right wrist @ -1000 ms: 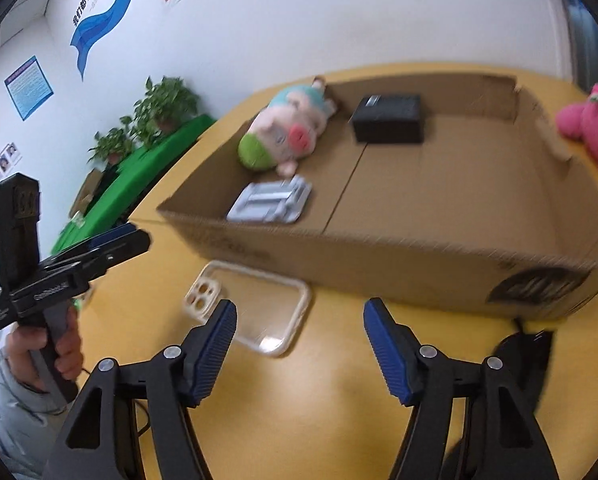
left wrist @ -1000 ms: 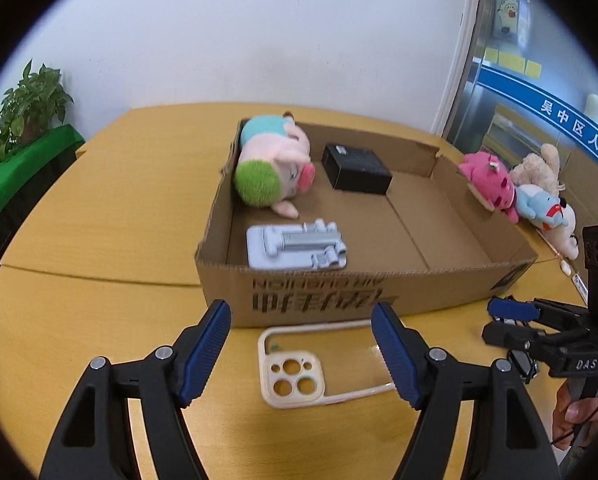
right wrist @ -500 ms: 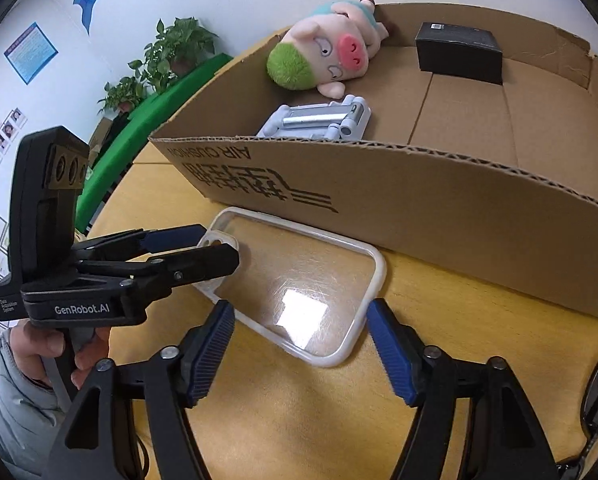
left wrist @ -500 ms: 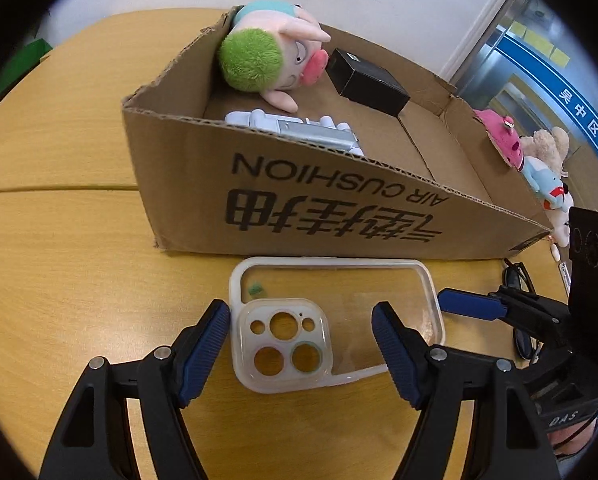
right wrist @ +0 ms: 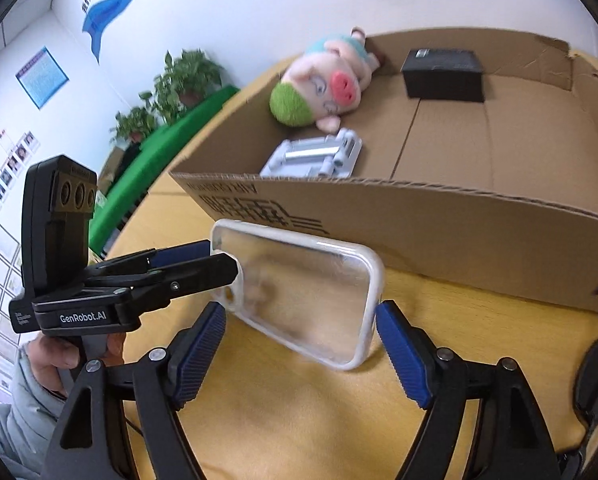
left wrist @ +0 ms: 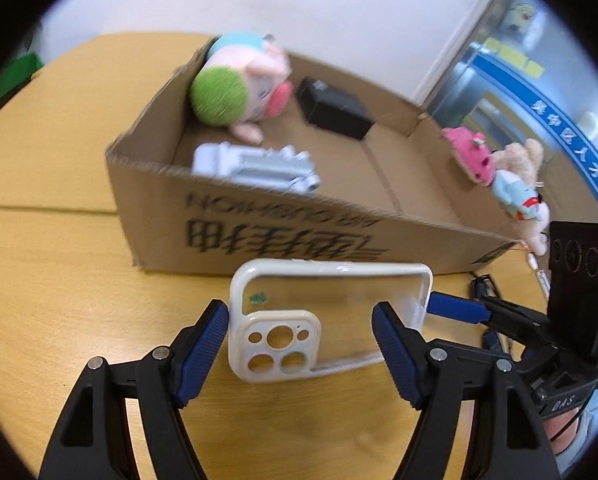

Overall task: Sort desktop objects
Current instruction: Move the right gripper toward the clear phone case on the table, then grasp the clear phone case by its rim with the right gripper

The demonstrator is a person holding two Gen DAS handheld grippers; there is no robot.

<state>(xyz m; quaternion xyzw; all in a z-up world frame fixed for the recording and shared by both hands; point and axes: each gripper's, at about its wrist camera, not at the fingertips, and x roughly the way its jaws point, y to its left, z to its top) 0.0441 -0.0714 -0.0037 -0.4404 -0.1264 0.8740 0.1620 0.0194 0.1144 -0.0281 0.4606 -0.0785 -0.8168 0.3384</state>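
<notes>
Box [left wrist: 283,224] of cardboard, holding pig plush [left wrist: 239,88], black case [left wrist: 335,110], grey stand [left wrist: 255,168]

Both wrist views are bright and evenly lit, with only faint, soft shadows on the wooden table [left wrist: 59,320]. Heavy fisheye bending curves the cardboard box [right wrist: 459,232] beyond the tongs, and black vignette fills the corners. Motion blur smears the box lettering and the plush pig [left wrist: 239,88]. A pale glare sheens the clear phone case [right wrist: 299,292] between the pads
</notes>
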